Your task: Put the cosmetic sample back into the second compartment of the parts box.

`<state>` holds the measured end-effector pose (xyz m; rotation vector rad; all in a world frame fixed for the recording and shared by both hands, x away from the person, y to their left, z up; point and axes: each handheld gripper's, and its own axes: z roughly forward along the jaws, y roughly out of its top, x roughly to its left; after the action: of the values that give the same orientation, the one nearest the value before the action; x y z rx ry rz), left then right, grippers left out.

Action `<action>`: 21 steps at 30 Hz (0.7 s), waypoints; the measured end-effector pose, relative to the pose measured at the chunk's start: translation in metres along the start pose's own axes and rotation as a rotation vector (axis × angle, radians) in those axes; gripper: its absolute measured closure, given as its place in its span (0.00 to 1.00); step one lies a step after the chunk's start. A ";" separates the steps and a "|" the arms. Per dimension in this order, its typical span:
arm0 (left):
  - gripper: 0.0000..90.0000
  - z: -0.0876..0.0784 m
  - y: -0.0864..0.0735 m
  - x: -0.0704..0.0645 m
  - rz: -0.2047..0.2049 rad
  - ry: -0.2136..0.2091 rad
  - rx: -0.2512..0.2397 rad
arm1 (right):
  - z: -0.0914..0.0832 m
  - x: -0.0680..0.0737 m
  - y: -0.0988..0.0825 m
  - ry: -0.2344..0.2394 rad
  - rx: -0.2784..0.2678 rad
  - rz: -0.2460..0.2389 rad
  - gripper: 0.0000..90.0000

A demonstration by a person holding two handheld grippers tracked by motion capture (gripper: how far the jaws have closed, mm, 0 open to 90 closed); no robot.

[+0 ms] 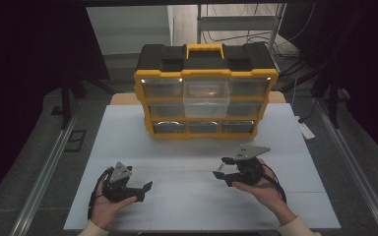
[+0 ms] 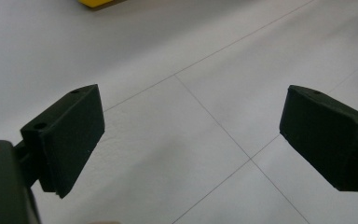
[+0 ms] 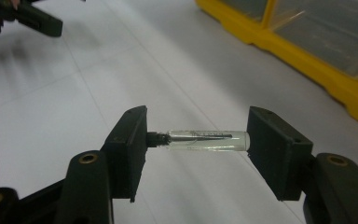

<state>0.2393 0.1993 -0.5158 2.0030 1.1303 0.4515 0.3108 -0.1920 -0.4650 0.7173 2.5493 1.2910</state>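
Vial (image 3: pixel 208 140), clear with a dark cap, is pinched end to end by the right gripper (image 3: pixel 196 140) at five o'clock on the white table (image 1: pixel 187 206). Left gripper (image 2: pixel 191 135), at seven o'clock, is spread, nothing between. Yellow organizer (image 1: pixel 205 93) stands at twelve.

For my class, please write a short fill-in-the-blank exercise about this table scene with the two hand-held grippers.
1. The right hand-held gripper holds a small clear ____ endwise.
2. The left hand-held gripper has its jaws ____.
3. The organizer frame is black and ____.
4. Its top middle drawer is pulled ____.

Missing words: tube; open; yellow; out
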 end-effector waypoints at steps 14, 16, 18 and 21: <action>0.08 0.001 0.000 0.000 0.004 0.003 0.003 | -0.015 -0.003 0.003 -0.029 -0.063 0.035 0.44; 0.08 0.001 0.000 0.000 0.004 0.003 0.003 | -0.017 -0.003 0.004 -0.032 -0.068 0.032 0.44; 0.08 0.001 0.000 0.000 0.004 0.004 0.003 | -0.019 -0.002 0.006 -0.035 -0.079 0.036 0.44; 0.08 0.001 0.000 0.000 0.004 0.004 0.003 | -0.021 -0.001 0.008 -0.045 -0.095 0.036 0.44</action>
<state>0.2402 0.1988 -0.5162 2.0079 1.1301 0.4566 0.3065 -0.2035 -0.4455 0.7674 2.4323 1.3815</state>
